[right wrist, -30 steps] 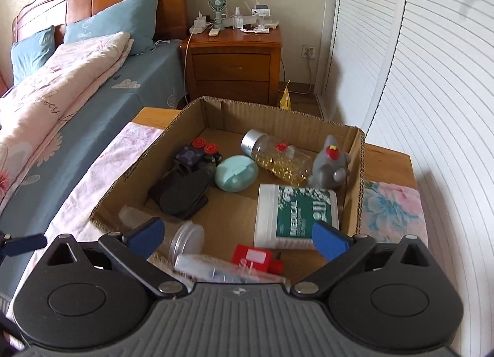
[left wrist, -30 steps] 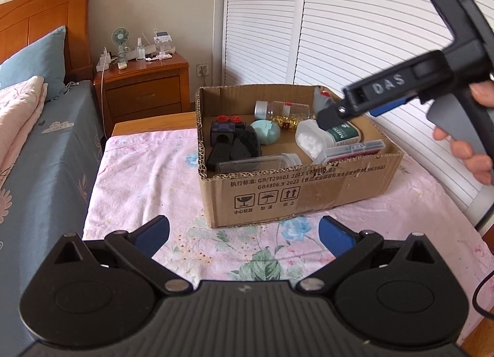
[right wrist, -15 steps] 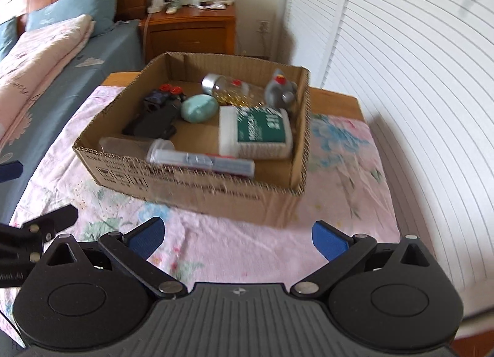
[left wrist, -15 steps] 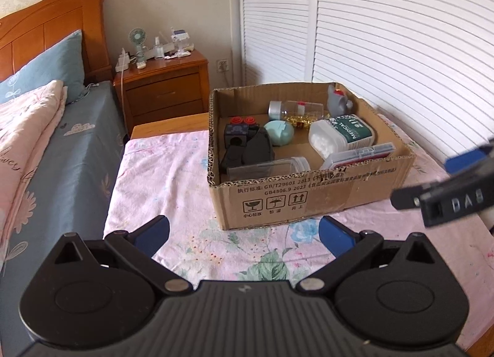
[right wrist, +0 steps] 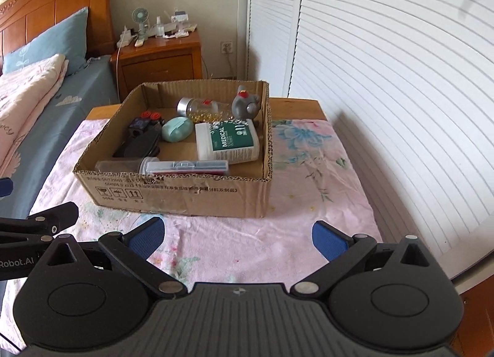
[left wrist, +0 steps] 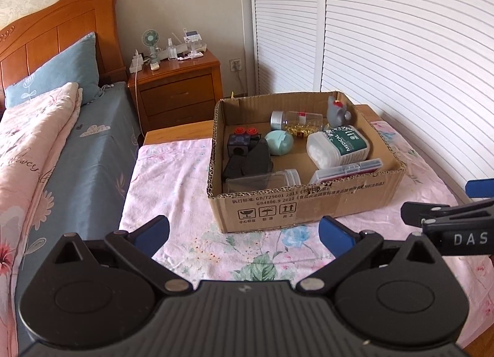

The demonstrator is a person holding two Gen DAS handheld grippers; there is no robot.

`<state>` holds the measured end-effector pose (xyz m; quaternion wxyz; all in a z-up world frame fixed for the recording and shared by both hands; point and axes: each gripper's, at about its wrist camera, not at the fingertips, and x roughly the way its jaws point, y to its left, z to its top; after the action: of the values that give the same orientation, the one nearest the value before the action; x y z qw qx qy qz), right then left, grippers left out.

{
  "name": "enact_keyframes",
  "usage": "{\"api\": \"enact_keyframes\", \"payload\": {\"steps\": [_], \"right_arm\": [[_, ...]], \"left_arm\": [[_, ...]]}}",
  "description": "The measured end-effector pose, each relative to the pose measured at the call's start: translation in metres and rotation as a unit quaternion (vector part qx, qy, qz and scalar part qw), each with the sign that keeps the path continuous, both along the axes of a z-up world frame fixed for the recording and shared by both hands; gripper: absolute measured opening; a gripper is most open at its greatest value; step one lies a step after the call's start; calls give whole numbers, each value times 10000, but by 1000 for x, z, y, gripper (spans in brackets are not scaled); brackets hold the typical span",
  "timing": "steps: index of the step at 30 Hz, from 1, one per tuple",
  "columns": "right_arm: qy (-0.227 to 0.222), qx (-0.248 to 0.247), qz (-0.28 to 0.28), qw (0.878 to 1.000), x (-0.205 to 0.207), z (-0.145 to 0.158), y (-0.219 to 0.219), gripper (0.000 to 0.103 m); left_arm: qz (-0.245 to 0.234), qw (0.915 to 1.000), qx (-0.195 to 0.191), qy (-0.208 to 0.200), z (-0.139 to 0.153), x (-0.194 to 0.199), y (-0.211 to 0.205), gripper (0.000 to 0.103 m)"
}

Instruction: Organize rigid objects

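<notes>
Both pairs of jaws stand spread wide with nothing between them: the left gripper (left wrist: 244, 230) and the right gripper (right wrist: 237, 236) hover side by side over the floral pink cloth (left wrist: 185, 190), short of the cardboard box (left wrist: 308, 202), which sits ahead of each and apart from the blue fingertips (right wrist: 327, 238). Inside the box, a white MEDICAL tub (right wrist: 228, 141) lies on its side toward the right wall, with a clear flat case holding something red (right wrist: 188, 167) leaning against the near wall in front of it. A clear jar with a pale lid (left wrist: 262, 179) lies at the near left corner. Behind that rests a black object (left wrist: 250, 161) I cannot identify, then a dark block with two red buttons (left wrist: 242, 141) and a mint-green egg-shaped case (left wrist: 279, 142). Along the far wall lie a clear bottle of yellow capsules (right wrist: 203, 108) and a grey toy figure with a red top (right wrist: 245, 104) in the far right corner. Beyond the box stand a wooden nightstand (left wrist: 179, 85) carrying a small fan (left wrist: 150, 40), and to the left a bed (left wrist: 77, 153) with a blue pillow (left wrist: 58, 73). White louvred doors (right wrist: 386, 64) run along the right.
</notes>
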<state>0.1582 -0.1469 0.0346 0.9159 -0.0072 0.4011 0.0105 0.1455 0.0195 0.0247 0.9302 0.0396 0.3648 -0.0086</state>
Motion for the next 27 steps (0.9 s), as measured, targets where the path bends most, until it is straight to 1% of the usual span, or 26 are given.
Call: {"api": "enact_keyframes", "payload": {"steps": [8, 27], "right_arm": [[-82, -3, -101, 9999, -5, 3, -7, 103], [-104, -33, -112, 9999, -8, 4, -8, 103]], "left_arm": [[-3, 10000, 45, -67, 7, -4, -6, 102], [27, 9999, 87, -73, 8, -5, -8, 102]]}}
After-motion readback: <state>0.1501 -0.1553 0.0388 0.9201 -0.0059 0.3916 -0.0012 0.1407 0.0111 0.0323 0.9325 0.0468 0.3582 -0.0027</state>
